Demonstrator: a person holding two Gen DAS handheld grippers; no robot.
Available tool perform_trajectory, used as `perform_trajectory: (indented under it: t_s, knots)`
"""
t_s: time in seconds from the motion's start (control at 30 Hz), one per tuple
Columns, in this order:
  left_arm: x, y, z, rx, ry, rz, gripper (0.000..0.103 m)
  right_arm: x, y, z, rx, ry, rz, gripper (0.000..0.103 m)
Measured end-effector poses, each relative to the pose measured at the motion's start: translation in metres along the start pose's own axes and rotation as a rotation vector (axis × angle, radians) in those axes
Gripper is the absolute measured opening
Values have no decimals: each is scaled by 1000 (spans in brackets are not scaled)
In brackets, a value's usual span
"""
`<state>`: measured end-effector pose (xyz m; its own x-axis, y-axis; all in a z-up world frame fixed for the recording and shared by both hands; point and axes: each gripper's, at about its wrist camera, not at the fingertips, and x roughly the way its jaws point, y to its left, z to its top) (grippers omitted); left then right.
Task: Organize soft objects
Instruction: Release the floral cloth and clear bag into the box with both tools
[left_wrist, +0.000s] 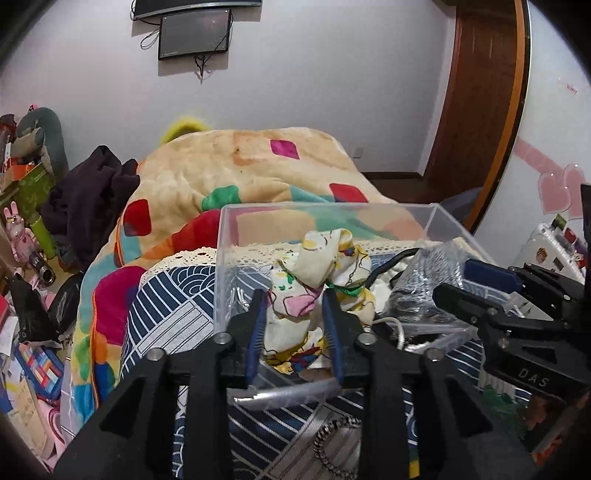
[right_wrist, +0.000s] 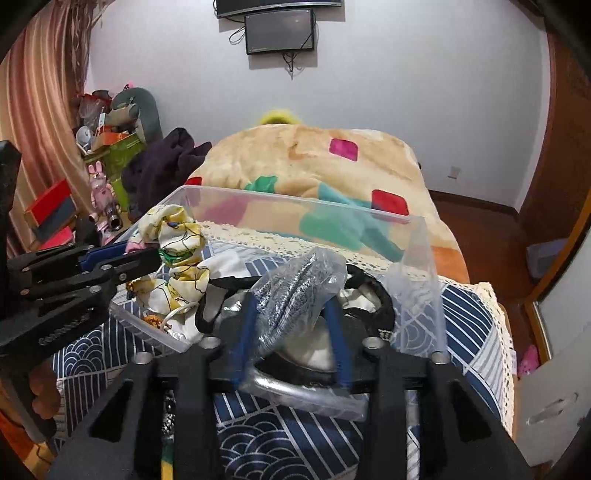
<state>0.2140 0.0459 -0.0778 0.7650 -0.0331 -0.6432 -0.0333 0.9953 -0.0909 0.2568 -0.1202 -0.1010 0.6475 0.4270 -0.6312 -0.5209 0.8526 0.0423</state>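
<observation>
- While both grippers work at the clear plastic storage box (left_wrist: 229, 266) on the bed, the left gripper (left_wrist: 295, 328) holds a crumpled cream cloth with a colourful cartoon print (left_wrist: 317, 273); its blue pads press the bundle from both sides.
- Above and ahead of the left fingers, most of this cloth stands up over the near part of the box, so I judge it is being lifted or placed there.
- Between the fingers of the right gripper (right_wrist: 291, 332) sits a clear plastic bag with grey and white knitted fabric inside (right_wrist: 295, 291); the fingers are closed on the bag, though not narrow, because the bag is thick.
- Just behind the right gripper, under the bag, a black strap (right_wrist: 229, 284) and white fabric lie in the box.
- To my judgement, the step in hand is sorting soft pieces at the box.
- For the next move, each gripper needs to bring its piece to a free place and open slowly, so the soft cloth does not catch on the pads or pull the strap.
</observation>
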Motion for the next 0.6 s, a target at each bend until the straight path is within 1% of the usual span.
perform_trajectory:
  t_s: [0.03, 0.07, 0.13, 0.2, 0.27, 0.3, 0.4, 0.43, 0.47, 0.53, 0.6]
  knots:
    - [-5, 0, 0, 0, -9, -3, 41, -4, -1, -1, 2, -12, -4, 53]
    - [-9, -1, 0, 1, -16, -5, 44, -7, -2, -1, 5, -24, -8, 56]
    - [-20, -2, 1, -2, -38, -14, 61, -11, -4, 0, 11, -38, -8, 67]
    - [-29, -2, 2, -7, -61, -14, 66, -20, -6, 0, 22, -61, -7, 70]
    - [-39, -4, 2, 3, -75, -17, 67, -25, -7, 2, 23, -78, -5, 71]
    - [-43, -6, 3, 9, -80, -21, 69, -30, -7, 2, 23, -87, 1, 72]
    - [-58, -9, 2, 16, -101, -33, 79, -46, -6, 4, 27, -124, 20, 74]
    - [-65, -11, 1, 18, -112, -36, 82, -50, -6, 5, 27, -138, 23, 76]
    - [-69, -11, 0, 21, -119, -36, 83, -58, -6, 5, 27, -158, 22, 78]
    - [-80, -13, -3, 28, -133, -41, 90, -69, -5, 4, 30, -192, 15, 82]
    - [-88, -13, -8, 31, -143, -38, 92, -79, -4, 3, 30, -215, 10, 82]
